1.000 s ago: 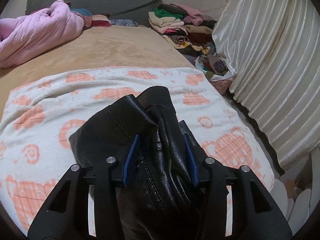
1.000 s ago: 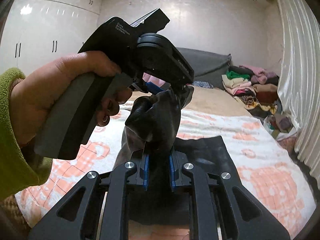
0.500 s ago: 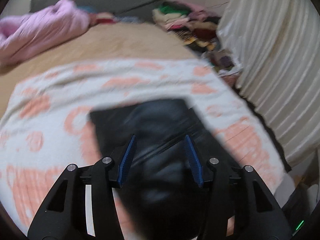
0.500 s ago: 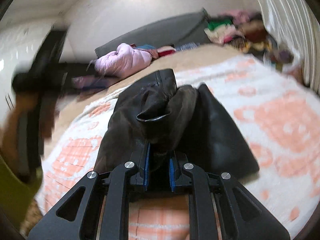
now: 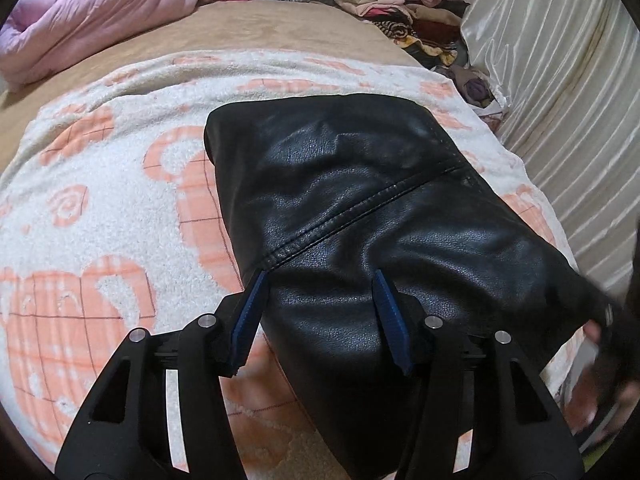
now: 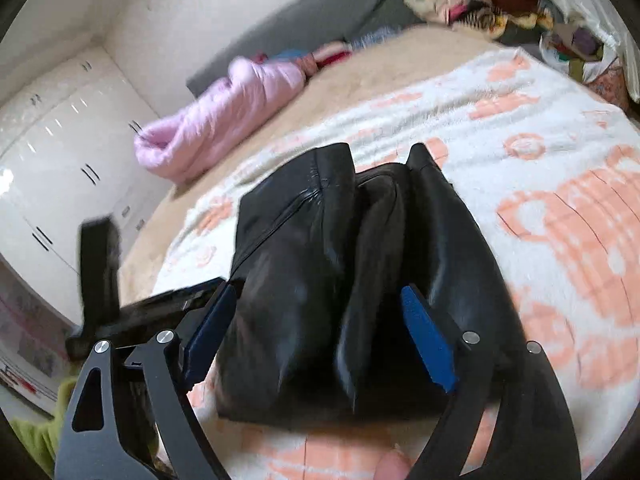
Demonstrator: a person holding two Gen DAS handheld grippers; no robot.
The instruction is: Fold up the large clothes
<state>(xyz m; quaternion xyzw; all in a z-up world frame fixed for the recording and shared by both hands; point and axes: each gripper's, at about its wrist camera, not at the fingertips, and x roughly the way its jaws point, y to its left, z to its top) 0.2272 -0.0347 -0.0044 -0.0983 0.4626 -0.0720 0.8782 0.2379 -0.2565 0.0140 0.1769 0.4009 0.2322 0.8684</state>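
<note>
A black leather garment [image 5: 360, 216] lies folded flat on a white and orange patterned blanket [image 5: 100, 200] on the bed. In the right wrist view the garment [image 6: 320, 280] shows thick stacked folds. My left gripper [image 5: 320, 284] is open just above the garment's near edge, with nothing between its blue pads. My right gripper [image 6: 316, 308] is open wide over the garment's folded end, holding nothing. The left gripper's black body [image 6: 120, 308] shows at the left of the right wrist view.
A pink quilt [image 5: 80, 20] lies bundled at the bed's far left. Stacks of folded clothes [image 5: 392, 4] sit at the far right by a cream curtain [image 5: 560, 80]. White wardrobes [image 6: 52, 160] stand beyond the bed's left side.
Both grippers have let go of the garment. It dropped from a held-up bundle to lying folded flat on the blanket. Both jaws have opened.
</note>
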